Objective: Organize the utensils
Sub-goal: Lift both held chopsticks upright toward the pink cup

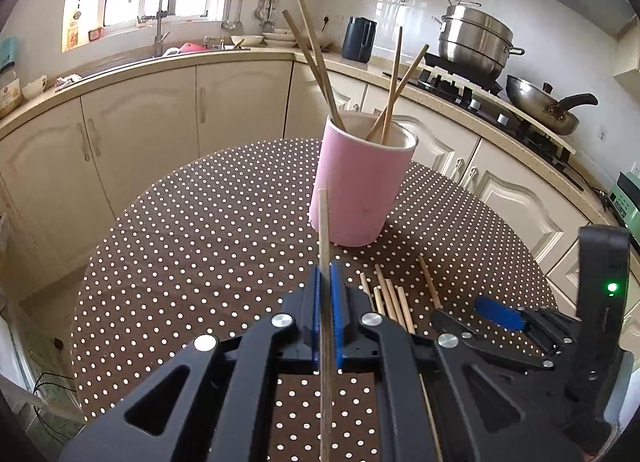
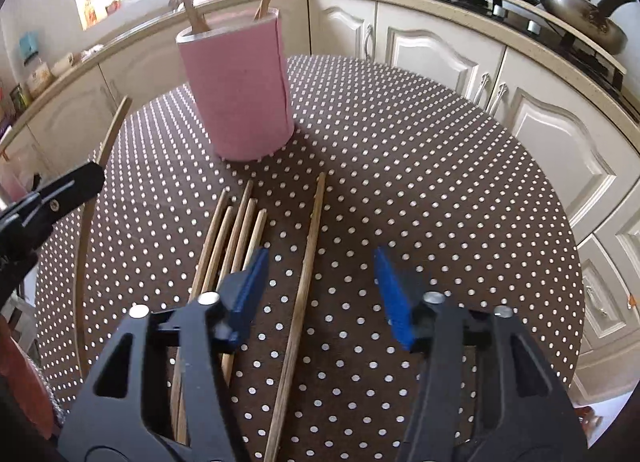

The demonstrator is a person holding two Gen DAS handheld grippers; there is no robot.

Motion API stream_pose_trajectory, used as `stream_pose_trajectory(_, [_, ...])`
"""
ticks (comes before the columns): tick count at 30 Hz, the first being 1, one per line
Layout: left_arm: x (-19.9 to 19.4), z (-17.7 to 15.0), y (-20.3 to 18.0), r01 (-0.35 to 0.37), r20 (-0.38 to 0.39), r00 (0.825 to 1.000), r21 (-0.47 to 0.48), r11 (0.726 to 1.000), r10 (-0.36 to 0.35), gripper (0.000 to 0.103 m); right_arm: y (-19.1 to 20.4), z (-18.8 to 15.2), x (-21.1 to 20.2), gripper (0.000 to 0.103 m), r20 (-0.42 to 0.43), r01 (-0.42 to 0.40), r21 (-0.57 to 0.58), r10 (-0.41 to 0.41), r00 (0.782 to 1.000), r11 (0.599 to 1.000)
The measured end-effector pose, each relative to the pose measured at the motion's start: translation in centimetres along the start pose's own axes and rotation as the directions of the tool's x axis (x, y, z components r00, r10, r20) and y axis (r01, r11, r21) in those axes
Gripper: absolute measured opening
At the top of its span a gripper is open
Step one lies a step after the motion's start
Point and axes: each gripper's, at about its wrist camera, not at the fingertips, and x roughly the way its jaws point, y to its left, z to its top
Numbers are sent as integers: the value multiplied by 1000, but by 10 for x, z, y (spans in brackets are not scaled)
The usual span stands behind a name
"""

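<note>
A pink cup [image 1: 362, 185] stands on the dotted round table [image 1: 200, 229] with several wooden chopsticks [image 1: 312, 57] leaning in it. My left gripper [image 1: 328, 282] is shut on one chopstick [image 1: 324, 229], which points up toward the cup. In the right wrist view the pink cup [image 2: 236, 85] is ahead on the left. My right gripper [image 2: 320, 262] is open above the table, with a single chopstick [image 2: 302, 290] lying flat between its blue pads, untouched. Several loose chopsticks [image 2: 234, 229] lie beside its left finger. The left gripper [image 2: 60, 189] shows at that view's left edge.
Cream kitchen cabinets [image 1: 140, 125] and a counter curve behind the table. A steel pot [image 1: 476, 37] and a wok [image 1: 540, 101] sit on the stove at the right. A sink with a tap [image 1: 156, 17] is under the window. The right gripper [image 1: 504, 314] shows low right.
</note>
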Motion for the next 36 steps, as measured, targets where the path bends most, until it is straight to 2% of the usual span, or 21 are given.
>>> stream_pose_trajectory(1, [1, 0, 1, 2, -2, 1000, -2, 1000, -2, 6, 0, 0, 3, 42, -9, 9, -4, -9, 1000, 1000])
stream_pose_trajectory(2, [2, -1, 2, 6, -5, 1000, -3, 1000, -6, 6, 0, 0, 6, 34, -21, 16, -7, -16, 1000, 1000])
stream_pose_trajectory(5, [5, -1, 4, 12, -9, 1000, -8, 1000, -12, 6, 4, -1, 8, 25, -23, 18, -36, -19, 1000, 999])
stream_pose_trajectory(8, [9, -2, 6, 13, -19, 1000, -14, 1000, -14, 6, 9, -3, 7, 7, -17, 5, -50, -6, 1000, 999])
stream_pose_trajectory(11, [11, -3, 7, 17, -21, 1000, -12, 1000, -17, 6, 6, -2, 6, 6, -16, -45, -32, 44, 999, 998])
stream_pose_trajectory(22, [2, 3, 2, 14, 12, 1000, 2, 1000, -14, 6, -5, 9, -31, 6, 116, -85, 29, 81, 990, 996])
stream_pose_trajectory(29, [-15, 14, -1, 14, 66, 998, 7, 1000, -14, 6, -10, 22, -63, 6, 221, -100, 42, 88, 971, 994])
stream_pose_trajectory(36, [-31, 30, -7, 14, 125, 992, 18, 1000, -16, 6, -10, 30, -88, 6, 288, -103, 34, 89, 953, 994])
